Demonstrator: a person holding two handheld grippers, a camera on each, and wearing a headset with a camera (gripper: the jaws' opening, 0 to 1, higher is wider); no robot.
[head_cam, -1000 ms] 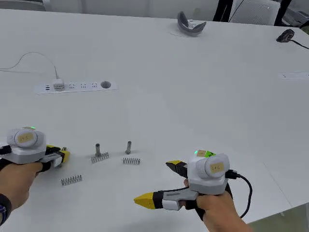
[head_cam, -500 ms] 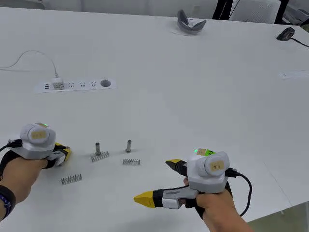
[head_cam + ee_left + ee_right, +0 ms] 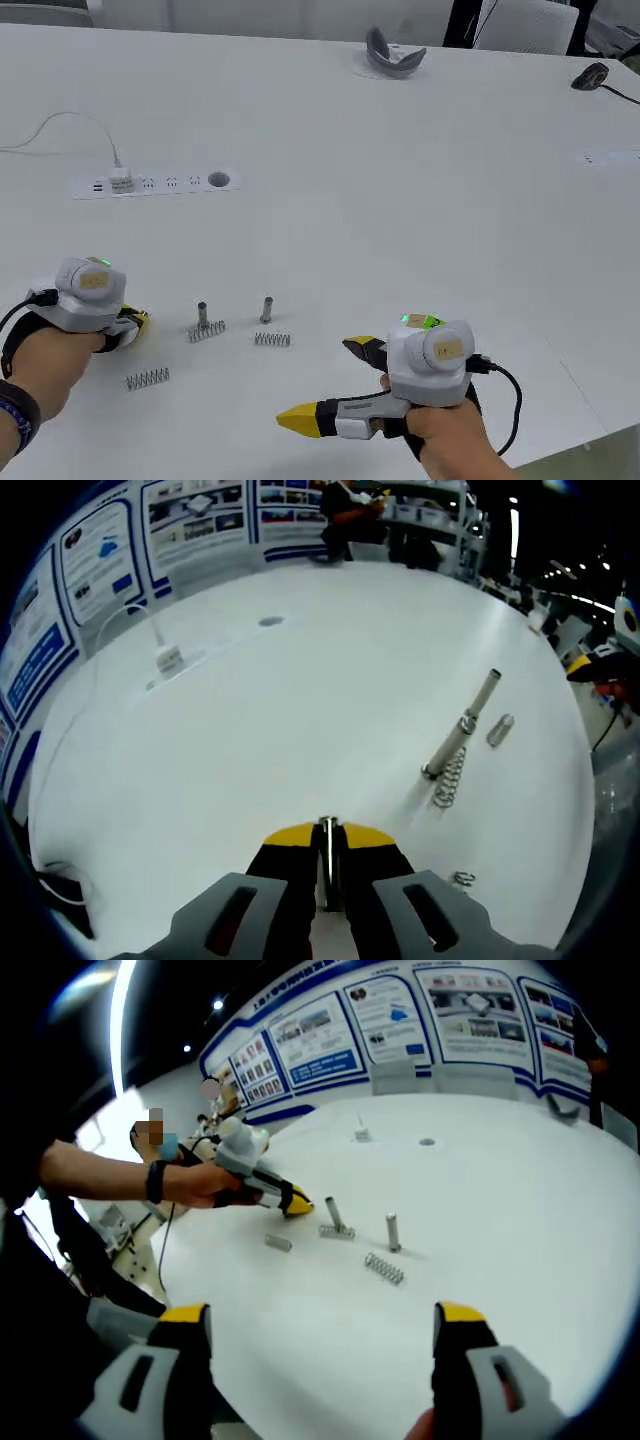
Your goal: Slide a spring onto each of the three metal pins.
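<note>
White tabletop (image 3: pixel 400 200) in a hall hung with blue-and-white display boards (image 3: pixel 440 1010). At its near side the left claw (image 3: pixel 326 832) is clamped on a thin metal pin (image 3: pixel 326 868), which stands straight between the yellow tips. In the head view that claw (image 3: pixel 134 320) sits low at the left, held in a hand (image 3: pixel 45 355).

The right claw (image 3: pixel 327 383) gapes wide and holds nothing. Its two yellow-tipped jaws are spread far apart near the front edge, in the grip of the other hand (image 3: pixel 450 440).

Between the two claws, a left pin (image 3: pixel 202 312) and a right pin (image 3: pixel 267 307) stand upright on the tabletop, near each other. All three springs lie flat:
- The first spring (image 3: pixel 206 330) lies at the foot of the left pin.
- The second spring (image 3: pixel 271 340) lies just in front of the right pin.
- The third spring (image 3: pixel 148 378) lies nearer the person, close to the left claw.

Farther back, a white power strip (image 3: pixel 150 182) lies with one plug (image 3: pixel 121 179) and a thin cable (image 3: pixel 60 125) running off to the left. A grey curved object (image 3: pixel 393 52) rests near the far edge.
</note>
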